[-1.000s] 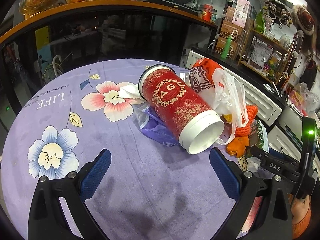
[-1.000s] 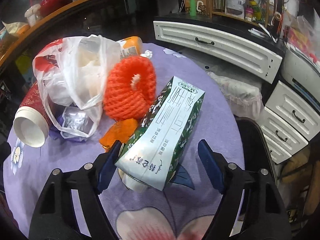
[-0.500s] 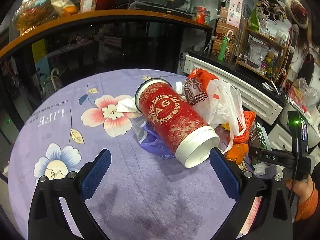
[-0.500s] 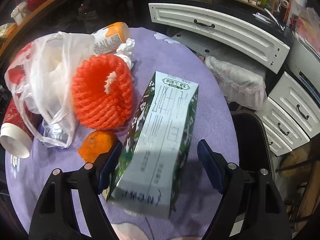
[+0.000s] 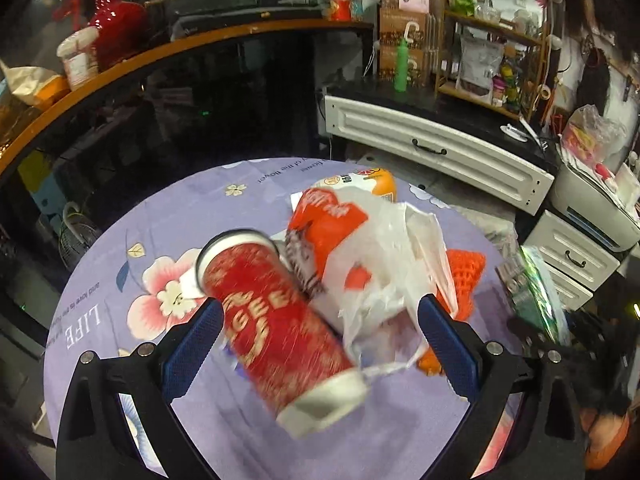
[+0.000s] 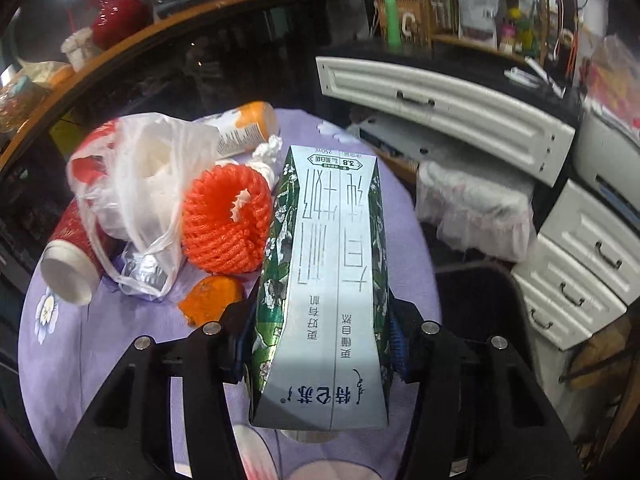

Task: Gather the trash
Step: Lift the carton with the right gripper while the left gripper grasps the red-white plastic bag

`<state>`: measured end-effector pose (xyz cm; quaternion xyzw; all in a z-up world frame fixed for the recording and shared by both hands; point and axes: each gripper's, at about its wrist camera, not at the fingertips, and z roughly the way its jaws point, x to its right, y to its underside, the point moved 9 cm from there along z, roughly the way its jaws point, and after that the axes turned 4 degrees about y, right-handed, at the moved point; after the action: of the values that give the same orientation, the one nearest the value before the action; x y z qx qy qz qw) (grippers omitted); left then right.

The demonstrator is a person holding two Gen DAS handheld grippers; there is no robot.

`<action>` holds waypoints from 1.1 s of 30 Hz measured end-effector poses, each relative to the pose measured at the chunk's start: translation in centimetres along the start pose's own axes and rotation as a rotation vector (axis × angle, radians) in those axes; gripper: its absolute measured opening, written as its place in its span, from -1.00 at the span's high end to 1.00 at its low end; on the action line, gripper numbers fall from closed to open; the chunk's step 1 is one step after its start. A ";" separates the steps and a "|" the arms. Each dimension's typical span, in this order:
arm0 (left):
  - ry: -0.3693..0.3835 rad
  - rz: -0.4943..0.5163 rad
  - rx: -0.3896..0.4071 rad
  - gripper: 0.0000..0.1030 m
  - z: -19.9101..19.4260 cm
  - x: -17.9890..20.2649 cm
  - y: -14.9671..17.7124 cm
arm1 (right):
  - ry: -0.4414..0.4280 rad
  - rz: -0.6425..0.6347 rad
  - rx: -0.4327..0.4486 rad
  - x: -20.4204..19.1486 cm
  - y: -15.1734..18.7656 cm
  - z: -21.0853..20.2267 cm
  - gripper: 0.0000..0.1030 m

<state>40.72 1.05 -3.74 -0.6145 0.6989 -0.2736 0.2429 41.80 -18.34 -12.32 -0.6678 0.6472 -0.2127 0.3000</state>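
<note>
Two grippers work the trash pile on the purple floral tablecloth (image 5: 168,236): nearest, the right gripper (image 6: 320,336) is closing its jaws on the green milk carton (image 6: 324,280), pads at its sides. The left gripper (image 5: 318,340) hangs wide over the red paper cup (image 5: 276,336), with the plastic bag (image 5: 376,264) just behind. Squeezing harder could crumple the thin carton and let it slip.

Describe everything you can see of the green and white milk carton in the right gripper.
The milk carton is a tall paperboard box: white front panel with large grey Chinese characters, dark green floral sides. Its near end looks squashed and flared, so it is probably empty. It points away from the camera, tilted, over the purple flowered tablecloth. The right gripper is closing on it, blue-padded fingers against both green sides. The orange foam net lies beside it.
</note>
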 end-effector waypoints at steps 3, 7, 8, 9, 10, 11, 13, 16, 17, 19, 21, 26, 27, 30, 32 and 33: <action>-0.022 0.024 -0.066 -0.72 2.9 0.4 -0.9 | -0.002 -0.035 0.042 0.3 0.5 -1.6 -0.02; -0.005 0.002 -0.115 0.06 5.2 1.0 -1.3 | -0.005 -0.081 0.087 0.7 1.5 -3.5 -0.02; 0.001 -0.001 -0.115 0.20 5.5 1.1 -1.3 | -0.006 -0.089 0.098 0.8 1.7 -3.9 -0.02; 0.006 -0.002 -0.113 0.49 5.4 1.4 -1.4 | -0.015 -0.095 0.111 1.0 2.0 -4.4 -0.02; 0.018 0.000 -0.104 0.80 5.3 1.6 -1.4 | -0.027 -0.094 0.119 1.1 2.1 -4.8 -0.02; 0.020 0.003 -0.089 0.86 5.0 1.7 -1.5 | -0.040 -0.091 0.133 1.3 2.1 -5.2 -0.02; 0.006 0.012 -0.044 0.94 4.0 1.8 -2.0 | -0.044 -0.090 0.150 1.9 2.2 -5.6 -0.02; -0.003 0.034 0.053 0.95 0.9 2.2 -3.3 | -0.056 -0.074 0.163 2.8 2.4 -6.2 -0.02; 0.007 0.042 0.092 0.95 -0.7 2.7 -3.8 | -0.057 -0.068 0.165 3.1 2.5 -6.4 -0.02; 0.029 0.049 0.139 0.95 -2.6 3.7 -4.7 | -0.057 -0.052 0.172 3.8 2.7 -6.8 -0.02; 0.070 0.059 0.185 0.95 -5.0 5.2 -5.3 | -0.058 -0.041 0.184 4.5 3.0 -7.3 -0.02; 0.172 0.127 0.240 0.95 -8.1 11.0 -5.1 | -0.029 -0.015 0.212 6.9 4.1 -9.1 -0.02; 0.201 0.147 0.237 0.95 -8.1 12.9 -4.7 | -0.014 -0.002 0.216 7.9 4.5 -9.5 -0.02; 0.277 0.189 0.204 0.95 -6.9 18.0 -3.3 | 0.029 0.032 0.224 10.7 5.4 -10.7 -0.02; 0.334 0.211 0.167 0.95 -5.4 21.7 -2.1 | 0.073 0.063 0.228 13.3 6.3 -11.6 -0.02; 0.354 0.220 0.152 0.95 -4.9 23.2 -1.6 | 0.095 0.080 0.228 14.6 6.7 -12.0 -0.02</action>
<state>35.61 -21.74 0.86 -0.4570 0.7707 -0.4011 0.1904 29.87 -34.21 -9.65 -0.5922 0.6585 -0.3040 0.3512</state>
